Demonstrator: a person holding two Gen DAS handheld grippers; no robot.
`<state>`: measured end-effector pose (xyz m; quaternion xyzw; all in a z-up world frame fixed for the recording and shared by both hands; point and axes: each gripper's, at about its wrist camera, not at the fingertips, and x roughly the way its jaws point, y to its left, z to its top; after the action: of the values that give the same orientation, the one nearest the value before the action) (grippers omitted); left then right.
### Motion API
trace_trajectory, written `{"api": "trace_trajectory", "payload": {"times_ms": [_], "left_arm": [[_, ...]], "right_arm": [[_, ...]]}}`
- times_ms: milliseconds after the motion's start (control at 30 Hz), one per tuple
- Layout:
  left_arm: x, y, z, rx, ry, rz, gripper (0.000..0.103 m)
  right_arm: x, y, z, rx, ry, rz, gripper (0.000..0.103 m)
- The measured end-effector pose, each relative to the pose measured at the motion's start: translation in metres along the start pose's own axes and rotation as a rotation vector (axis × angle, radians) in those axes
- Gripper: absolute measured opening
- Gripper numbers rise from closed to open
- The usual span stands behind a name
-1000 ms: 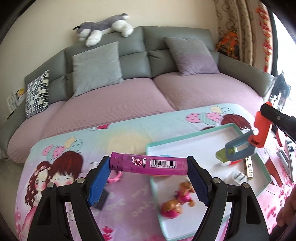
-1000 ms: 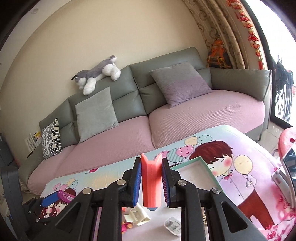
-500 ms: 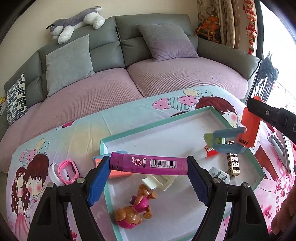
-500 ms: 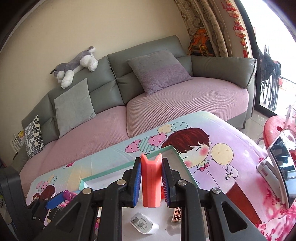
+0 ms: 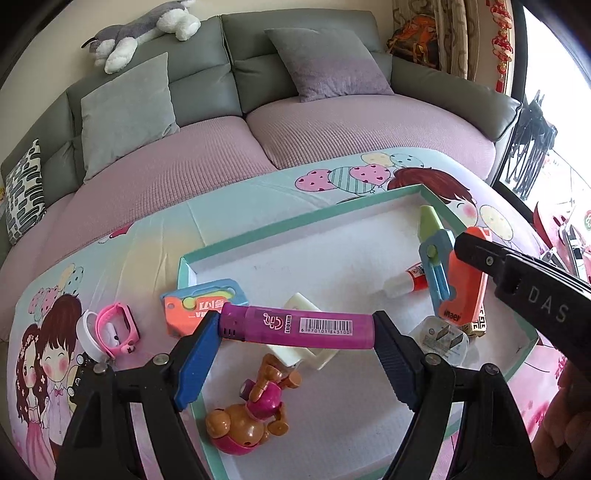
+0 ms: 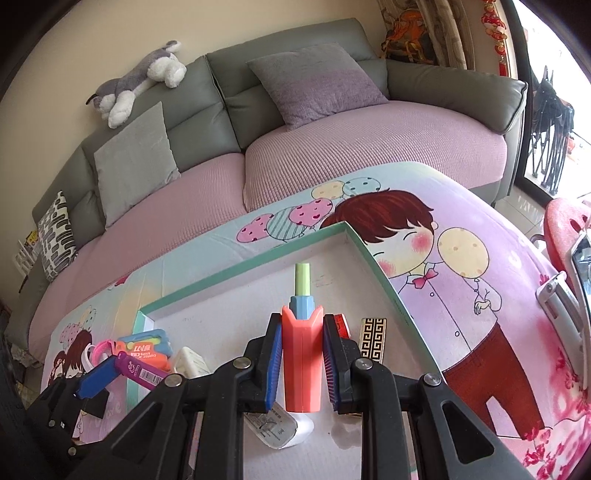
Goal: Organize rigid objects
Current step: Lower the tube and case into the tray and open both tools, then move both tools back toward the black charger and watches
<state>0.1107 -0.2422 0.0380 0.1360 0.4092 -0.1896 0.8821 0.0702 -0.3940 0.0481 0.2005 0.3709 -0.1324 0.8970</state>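
The purple lighter [image 5: 297,326] is held lengthwise between the two pads of the left gripper [image 5: 295,332], one end against each blue pad, barcode facing the camera, in the lower centre of the left wrist view. It is carried above the near-left part of the white tray [image 5: 295,225], over a cream block [image 5: 308,347] and a brown-and-pink toy [image 5: 251,417]. The orange folding toy [image 6: 302,365] is clamped upright between the narrowly set pads of the right gripper [image 6: 302,369], its blue-and-green blade [image 6: 302,291] pointing toward the tray's far corner; in the left wrist view it is seen at centre right, above a glue stick [image 5: 404,282] and a white plug [image 5: 441,338].

Compared with half a second ago, the tray is seen larger and lower in both views, and the orange folding toy is now further inside the tray, with its blade swung from sideways to pointing away. The lighter's seat in the pads is unchanged.

At lower left, outside the tray, a pink watch [image 5: 116,328] is seen, and an orange-and-blue card [image 5: 201,302] is laid across the tray's left edge. The tray is set on a cartoon-printed cloth [image 5: 110,258]. A grey sofa [image 5: 221,48] with pink seat covers is seen behind, with a plush husky [image 5: 144,29] on its back at upper left.
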Motion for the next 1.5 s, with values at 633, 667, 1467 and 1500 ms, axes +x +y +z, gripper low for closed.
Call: {"api": "trace_trajectory", "payload": {"times_ms": [633, 667, 1467, 1500], "left_arm": [[-0.003, 0.012, -0.001, -0.035, 0.023, 0.046, 0.086], [-0.004, 0.014, -0.001, -0.042, 0.021, 0.052, 0.087], [-0.022, 0.132, -0.022, -0.483, -0.014, 0.295, 0.103], [-0.024, 0.137, -0.024, -0.505, -0.020, 0.305, 0.103]], "right_arm": [[0.006, 0.007, -0.001, -0.047, 0.034, -0.050, 0.046], [0.005, 0.007, -0.001, -0.049, 0.030, -0.052, 0.048], [0.010, 0.021, -0.005, -0.117, 0.013, -0.074, 0.103], [0.009, 0.022, -0.005, -0.119, 0.008, -0.075, 0.103]]}}
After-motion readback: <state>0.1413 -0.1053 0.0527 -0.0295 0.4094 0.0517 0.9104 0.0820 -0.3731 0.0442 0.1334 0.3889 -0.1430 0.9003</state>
